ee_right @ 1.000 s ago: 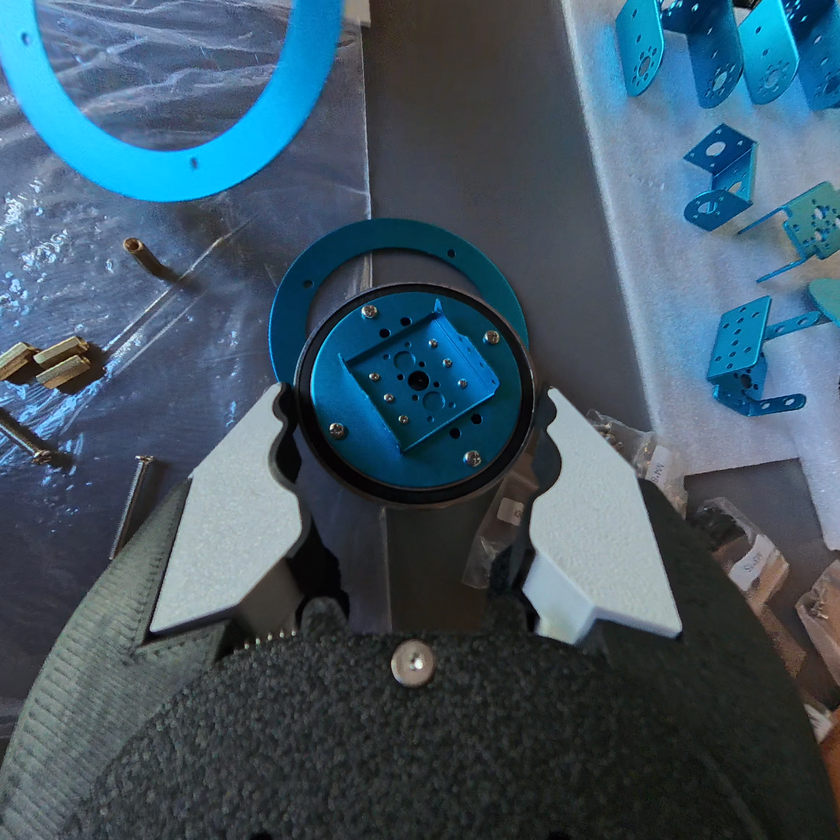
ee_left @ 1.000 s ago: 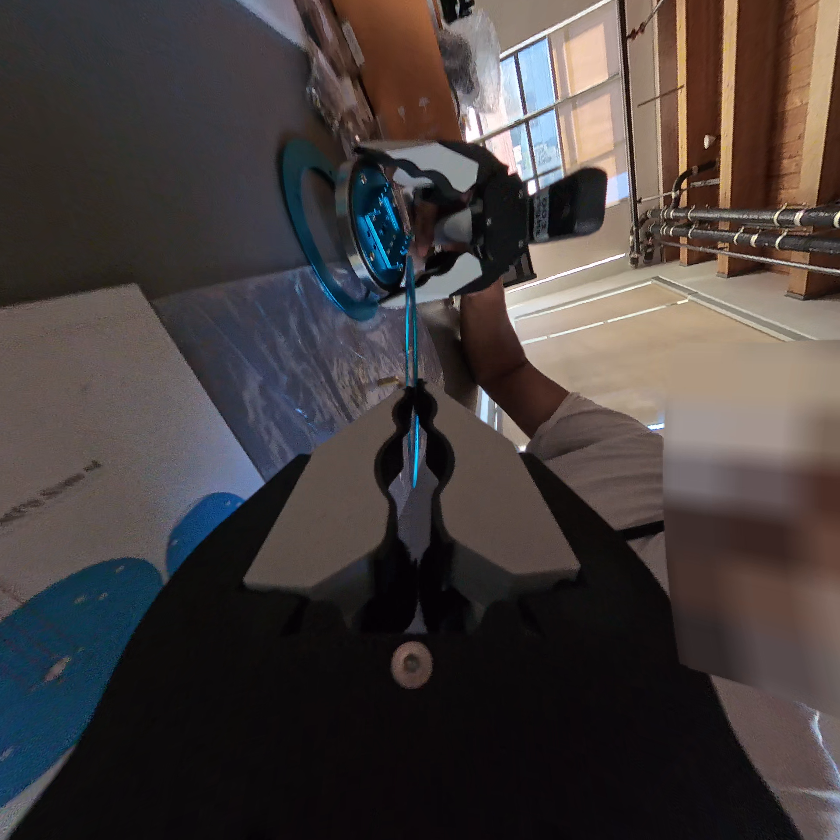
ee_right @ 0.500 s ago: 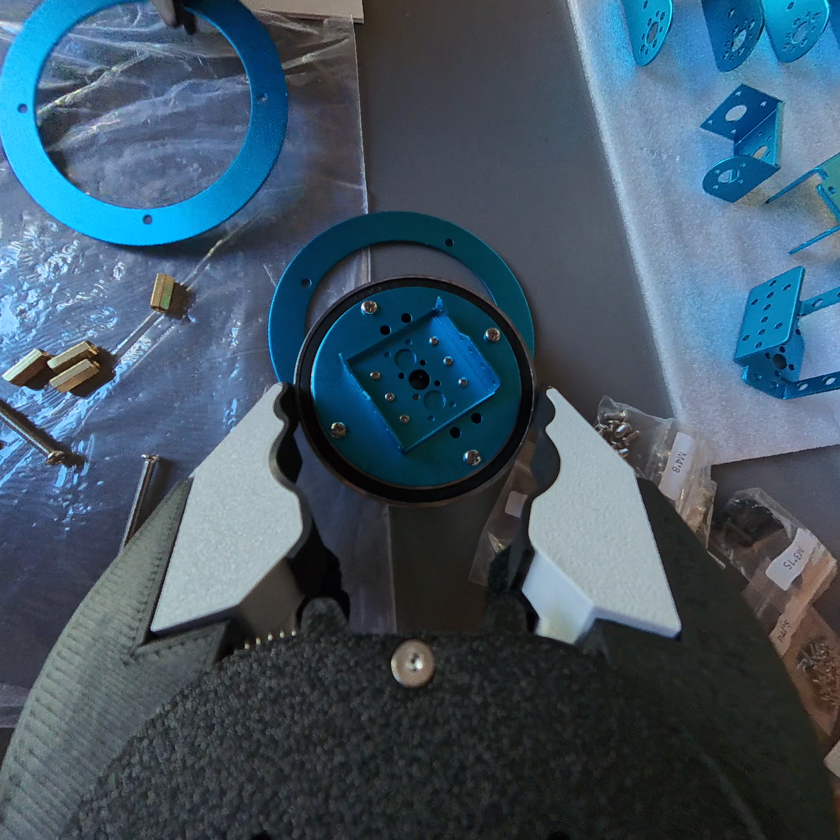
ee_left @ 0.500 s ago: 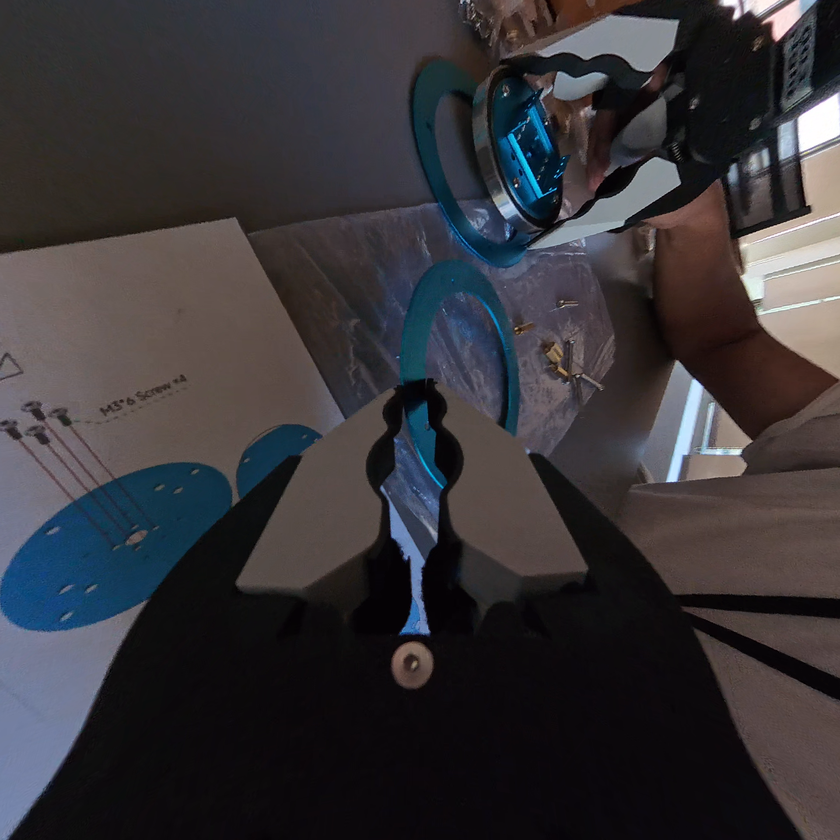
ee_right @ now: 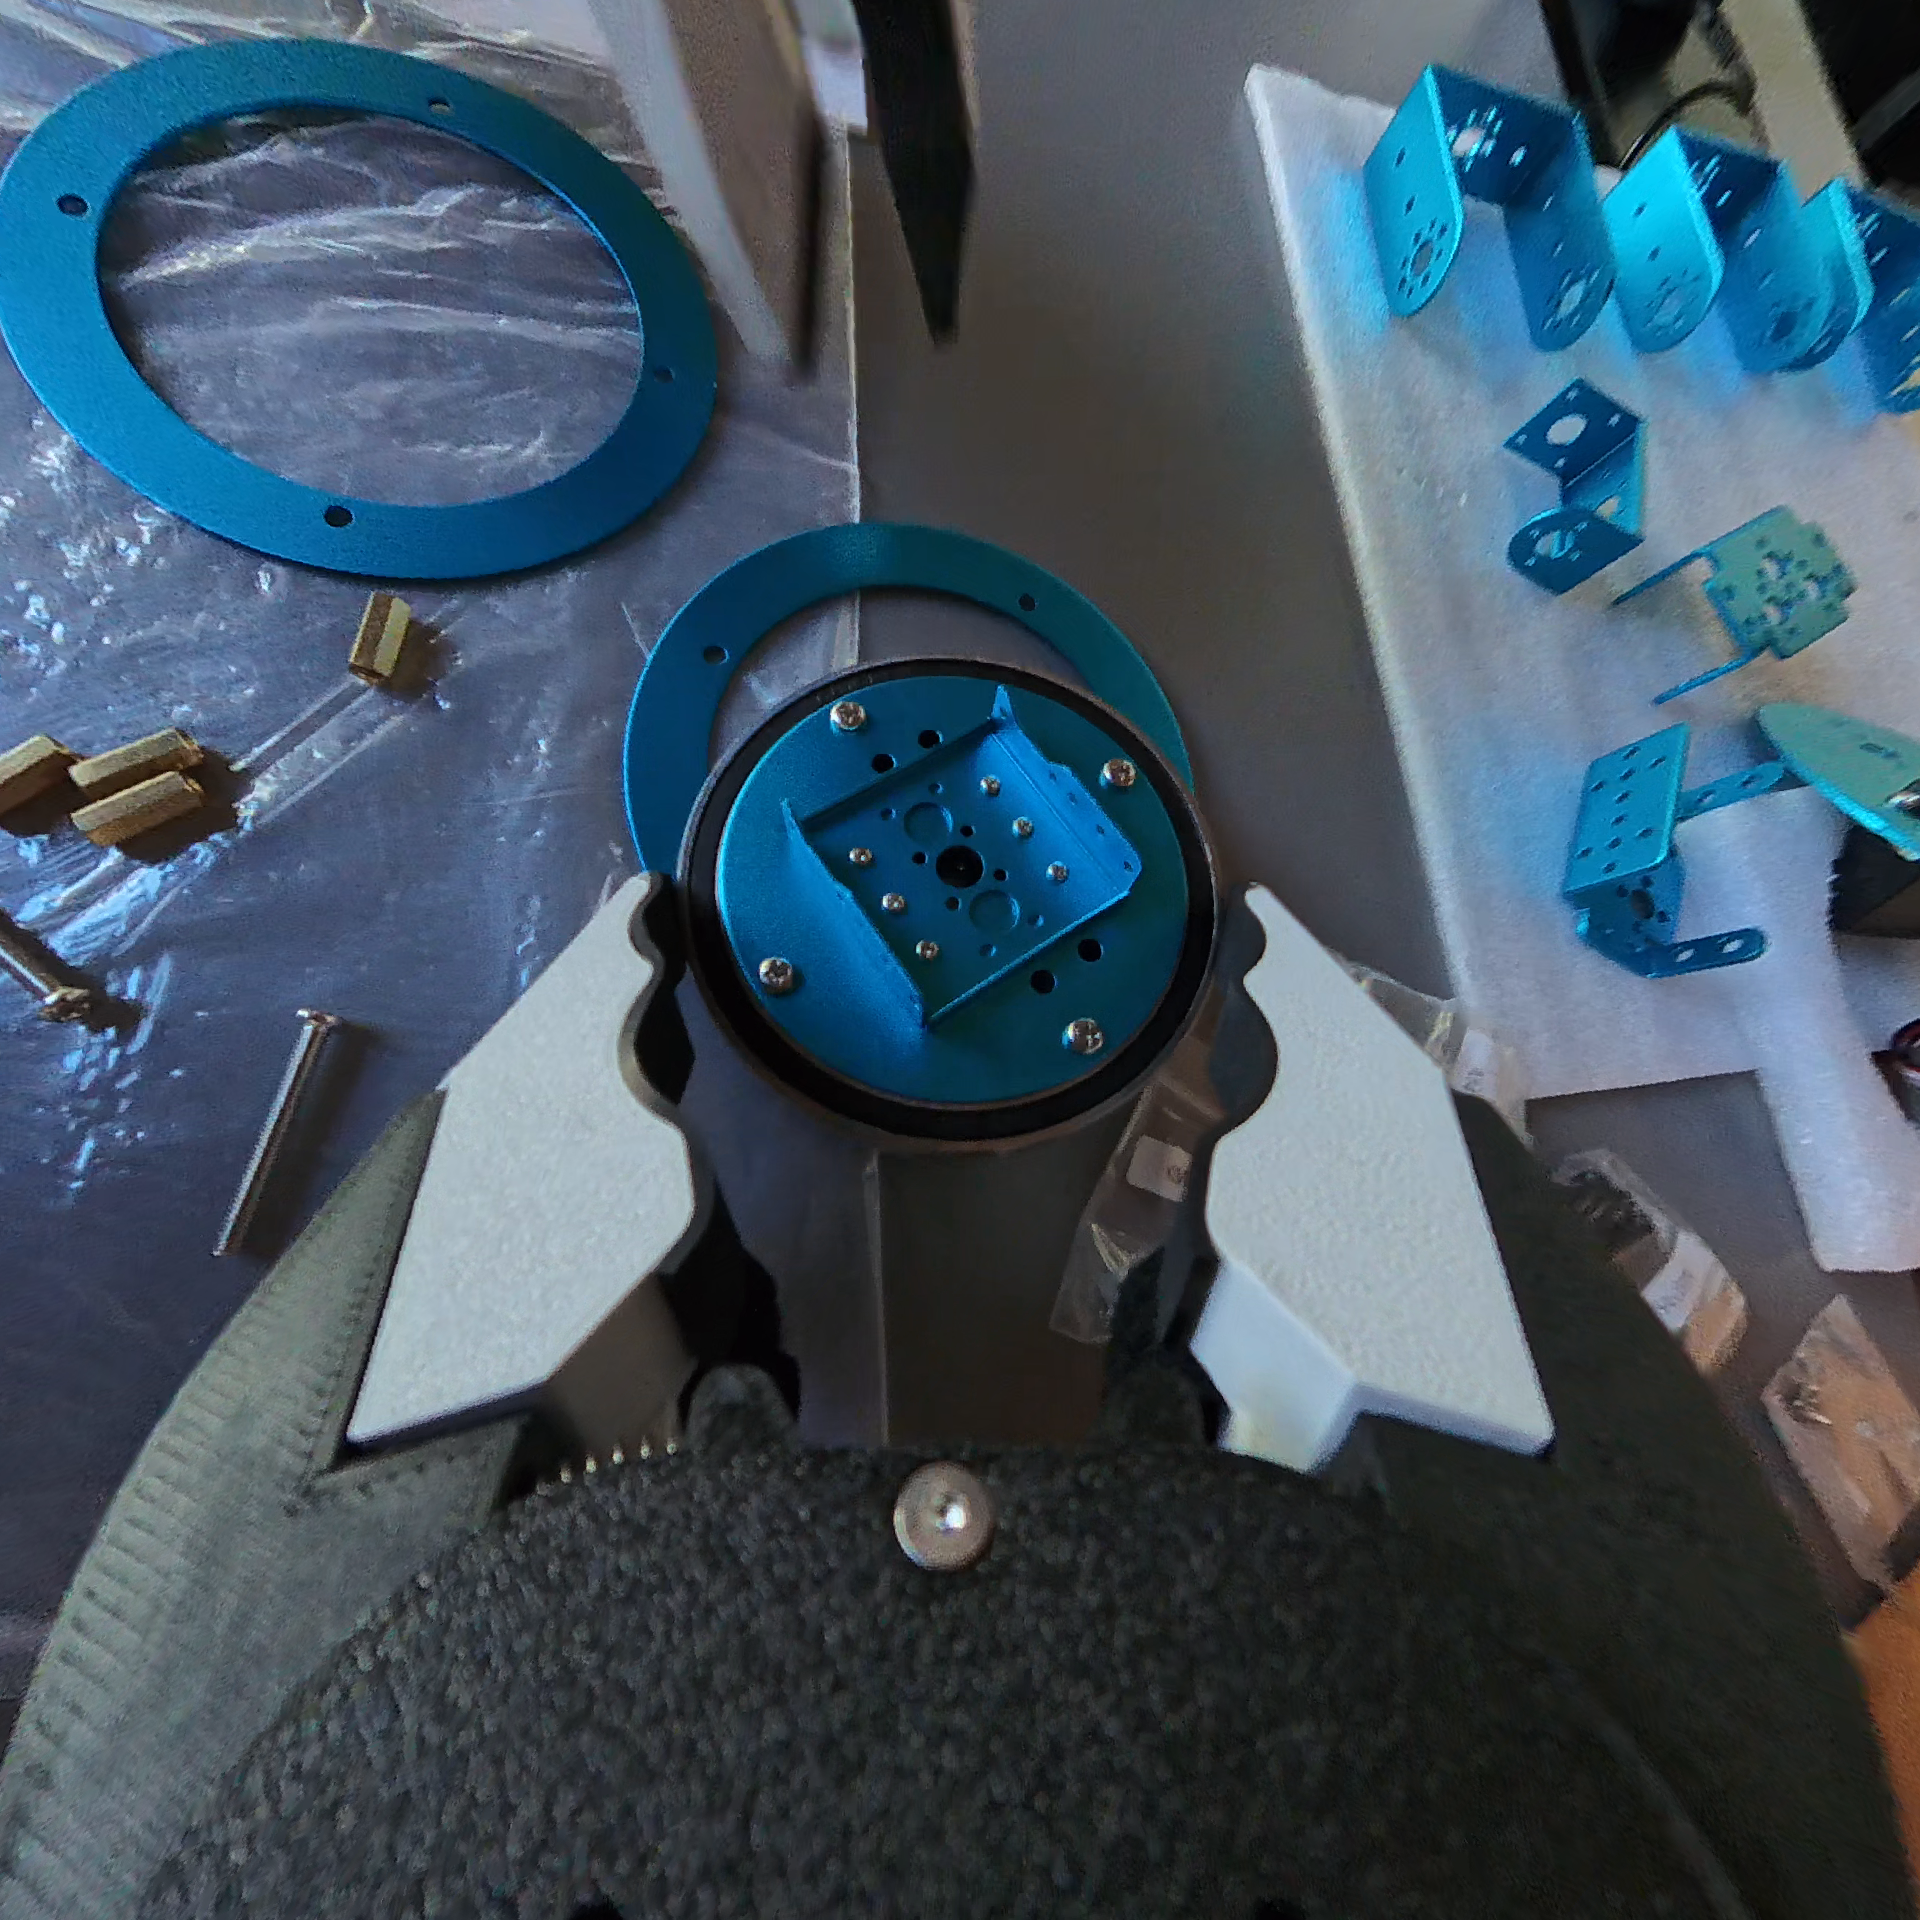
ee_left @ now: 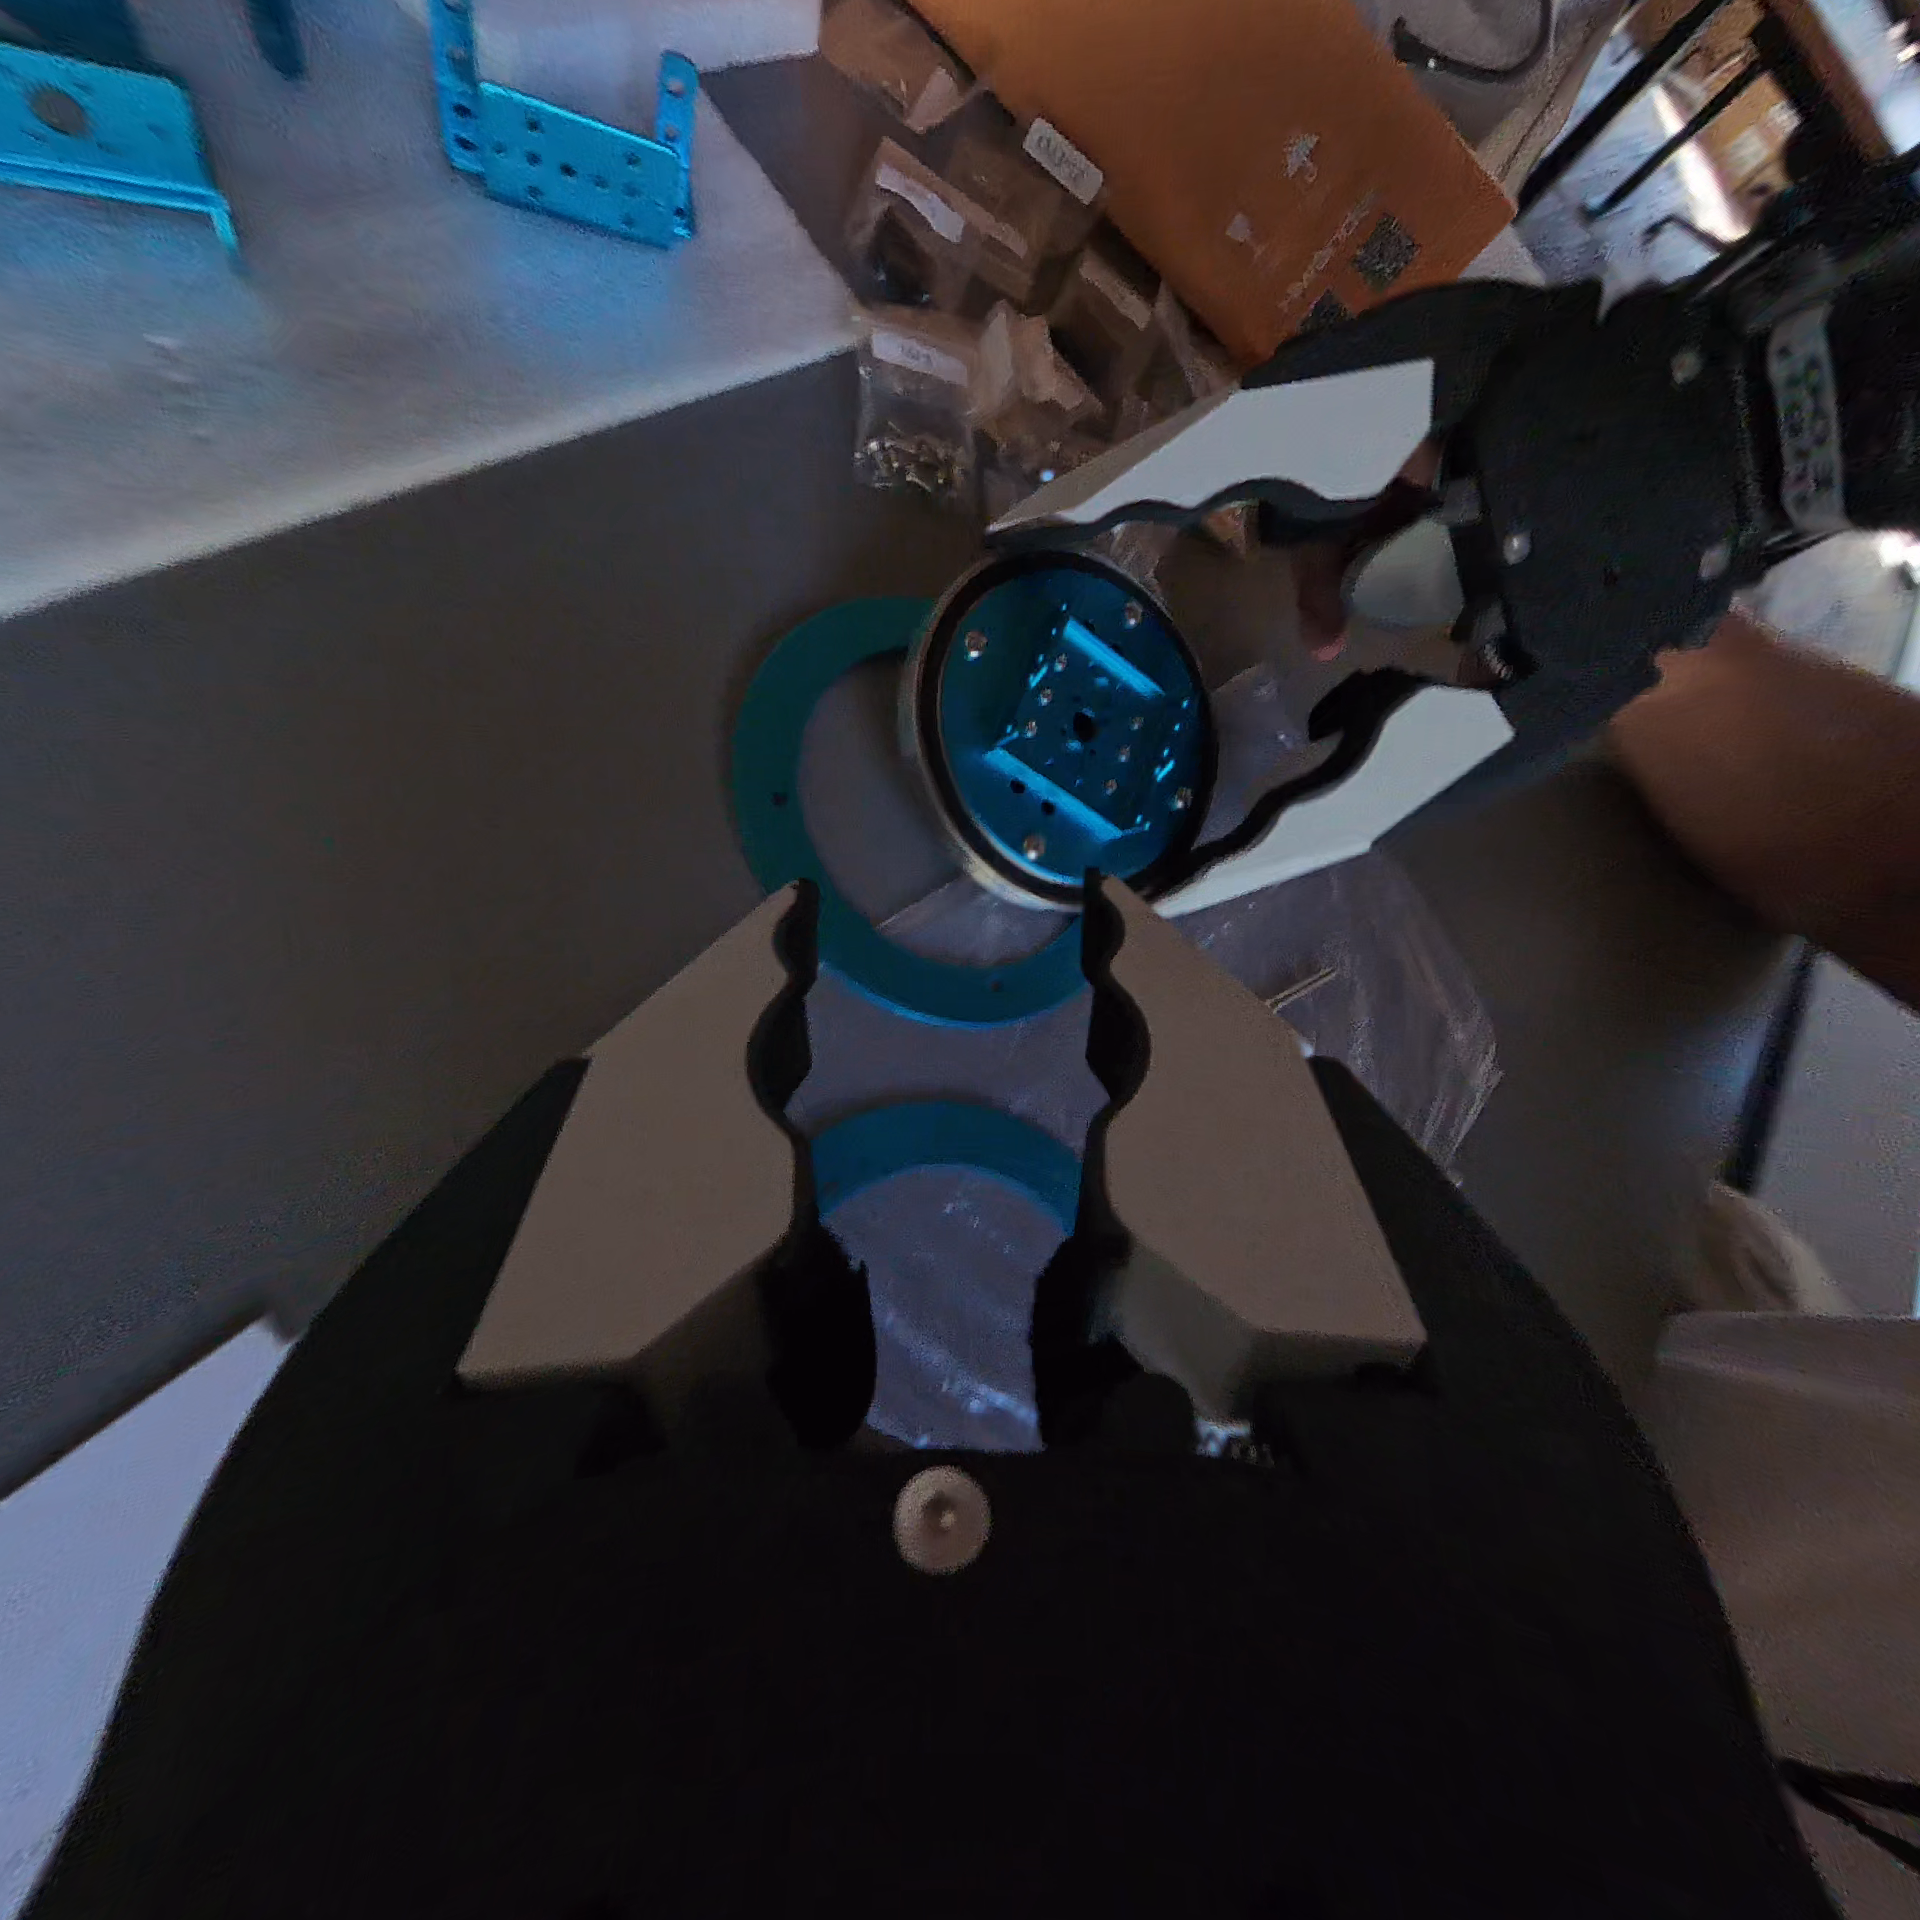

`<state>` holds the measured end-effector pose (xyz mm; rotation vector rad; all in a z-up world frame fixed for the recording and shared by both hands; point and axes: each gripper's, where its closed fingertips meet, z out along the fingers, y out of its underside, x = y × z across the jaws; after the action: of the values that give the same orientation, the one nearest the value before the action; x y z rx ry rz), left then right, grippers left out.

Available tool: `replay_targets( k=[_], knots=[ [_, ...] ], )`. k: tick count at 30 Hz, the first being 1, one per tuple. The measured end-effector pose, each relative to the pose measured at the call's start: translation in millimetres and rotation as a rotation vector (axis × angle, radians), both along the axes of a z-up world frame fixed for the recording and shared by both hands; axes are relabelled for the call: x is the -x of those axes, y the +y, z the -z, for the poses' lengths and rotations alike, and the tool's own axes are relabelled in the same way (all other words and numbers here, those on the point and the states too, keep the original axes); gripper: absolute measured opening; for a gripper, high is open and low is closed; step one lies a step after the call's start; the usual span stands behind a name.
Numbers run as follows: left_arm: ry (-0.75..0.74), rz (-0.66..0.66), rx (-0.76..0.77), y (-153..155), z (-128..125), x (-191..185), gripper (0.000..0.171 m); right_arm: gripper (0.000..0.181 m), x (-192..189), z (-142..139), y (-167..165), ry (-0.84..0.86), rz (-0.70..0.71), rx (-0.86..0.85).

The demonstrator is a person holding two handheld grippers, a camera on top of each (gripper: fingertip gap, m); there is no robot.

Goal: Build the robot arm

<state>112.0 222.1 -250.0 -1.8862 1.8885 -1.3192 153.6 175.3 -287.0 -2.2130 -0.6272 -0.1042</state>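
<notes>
My right gripper (ee_right: 951,899) is shut on a round disc assembly (ee_right: 951,894): a blue plate with a square bracket inside a black and silver rim. It holds the assembly just above a teal ring (ee_right: 904,566) on the grey table. My left gripper (ee_left: 945,894) is open and empty above a second blue ring (ee_left: 935,1153), which lies flat on a clear plastic sheet (ee_right: 343,862). This ring also shows in the right wrist view (ee_right: 353,312). In the left wrist view the disc assembly (ee_left: 1070,738) sits just beyond my left fingertips, between the right gripper's white fingers (ee_left: 1320,436).
Brass standoffs (ee_right: 135,779) and long screws (ee_right: 281,1132) lie on the plastic sheet at the left. Several blue brackets (ee_right: 1579,499) rest on white foam (ee_right: 1455,831) at the right. Small bags of hardware (ee_left: 935,343) and an orange cardboard box (ee_left: 1226,135) stand behind. The grippers' ends are close to 9 cm from one another.
My left gripper held the blue ring on edge, laid it flat on the plastic sheet and opened. It now points at the disc assembly. My right gripper kept its hold.
</notes>
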Motion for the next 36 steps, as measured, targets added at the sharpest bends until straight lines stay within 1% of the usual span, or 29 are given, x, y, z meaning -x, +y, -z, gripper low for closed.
replay_targets(
  k=[2, 5, 6, 8, 9, 10, 11, 12, 13, 16, 19, 21, 23, 24, 25, 26, 27, 28, 29, 30, 31, 32, 34, 36],
  knots=[
    [0.040, 0.024, 0.075, -12, 10, -19, 0.058, 0.101, 2, -4, 0, -0.048, -0.021, -0.059],
    [0.031, 0.003, 0.075, -13, 18, -41, 0.058, 0.101, 3, -4, -2, -0.076, -0.023, -0.081],
    [0.038, 0.010, 0.077, -14, 21, -46, 0.058, 0.101, 3, -4, -2, -0.078, -0.024, -0.080],
    [0.049, 0.059, 0.135, -25, 20, -51, 0.058, 0.099, 3, -4, -2, -0.081, -0.023, -0.067],
    [0.066, 0.085, 0.152, -30, 21, -51, 0.058, 0.086, 7, -3, -4, -0.093, -0.053, -0.068],
    [0.085, 0.116, 0.161, -34, 24, -50, 0.057, 0.082, 7, -4, -3, -0.122, -0.057, -0.085],
    [0.104, 0.146, 0.171, -38, 26, -48, 0.052, 0.082, 8, -5, -3, -0.145, -0.060, -0.101],
    [0.117, 0.157, 0.168, -38, 30, -48, 0.050, 0.082, 8, -6, -2, -0.165, -0.064, -0.107],
    [0.112, 0.158, 0.161, -37, 31, -49, 0.042, 0.082, 9, -6, -3, -0.175, -0.062, -0.107],
    [0.100, 0.181, 0.150, -35, 31, -49, 0.038, 0.082, 7, -5, -3, -0.114, -0.033, -0.084],
    [0.032, 0.210, 0.110, -36, 26, -49, 0.035, 0.082, 7, -7, -5, -0.064, -0.034, -0.098],
    [-0.022, 0.240, 0.062, -38, 21, -48, 0.034, 0.087, 14, -16, -12, 0.016, -0.068, -0.093],
    [-0.068, 0.283, -0.007, -41, 16, -46, 0.034, 0.089, 11, -37, -18, 0.159, -0.041, -0.100],
    [-0.099, 0.310, -0.043, -44, 13, -45, 0.034, 0.084, 2, -47, -20, 0.233, -0.009, -0.106],
    [-0.132, 0.336, -0.081, -47, 11, -44, 0.034, 0.074, -6, -54, -23, 0.328, 0.020, -0.091],
    [-0.162, 0.352, -0.113, -49, 9, -43, 0.034, 0.070, -11, -55, -25, 0.444, 0.043, -0.053],
    [-0.189, 0.366, -0.142, -52, 7, -43, 0.034, 0.067, -13, -54, -28, 0.551, 0.045, -0.002],
    [-0.216, 0.381, -0.173, -54, 5, -43, 0.034, 0.058, -11, -48, -30, 0.638, 0.036, 0.057],
    [-0.244, 0.396, -0.202, -56, 3, -42, 0.034, 0.056, -5, -43, -32, 0.704, 0.012, 0.108],
    [-0.270, 0.410, -0.229, -58, 2, -41, 0.034, 0.049, -3, -37, -30, 0.732, 0.021, 0.136],
    [-0.290, 0.425, -0.254, -60, 0, -40, 0.034, 0.035, -4, -29, -28, 0.724, 0.047, 0.161],
    [-0.304, 0.441, -0.276, -62, -1, -39, 0.034, 0.027, -1, -24, -28, 0.715, 0.041, 0.179],
    [-0.314, 0.452, -0.293, -62, -2, -35, 0.034, 0.025, 3, -26, -28, 0.735, 0.015, 0.181],
    [-0.315, 0.436, -0.277, -61, -2, -32, 0.034, 0.019, 7, -34, -29, 0.802, -0.004, 0.178]
  ],
)
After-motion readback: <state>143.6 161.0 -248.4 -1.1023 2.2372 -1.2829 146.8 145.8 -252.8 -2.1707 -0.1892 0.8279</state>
